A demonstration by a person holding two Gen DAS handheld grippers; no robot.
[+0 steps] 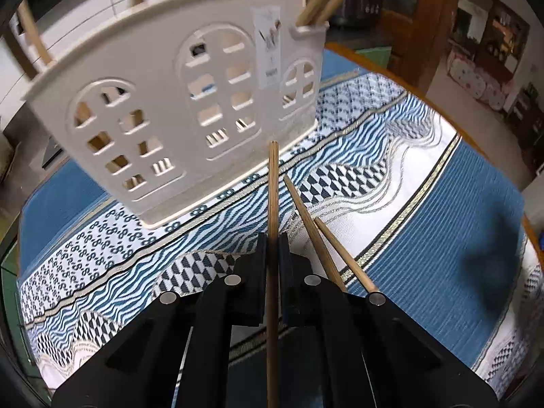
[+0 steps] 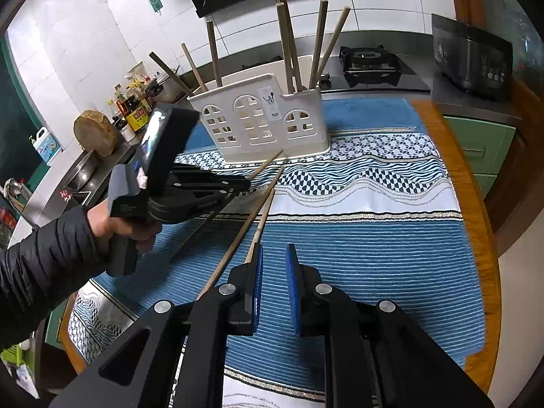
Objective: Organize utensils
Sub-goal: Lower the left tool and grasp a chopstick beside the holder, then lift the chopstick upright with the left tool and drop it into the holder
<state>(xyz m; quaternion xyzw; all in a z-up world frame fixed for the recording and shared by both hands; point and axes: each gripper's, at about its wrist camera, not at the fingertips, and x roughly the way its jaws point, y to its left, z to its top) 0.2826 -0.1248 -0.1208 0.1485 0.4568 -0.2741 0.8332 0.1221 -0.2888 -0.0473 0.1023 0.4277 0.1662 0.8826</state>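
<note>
The left tool is pinching one wooden chopstick, holding it above the patterned cloth with its tip pointing at the base of the cream utensil holder. Two loose chopsticks are lying on the cloth just beside it. The right tool is hovering with its jaws spread, gripping nothing. The holder is standing upright on the desk, carrying several chopsticks.
</note>
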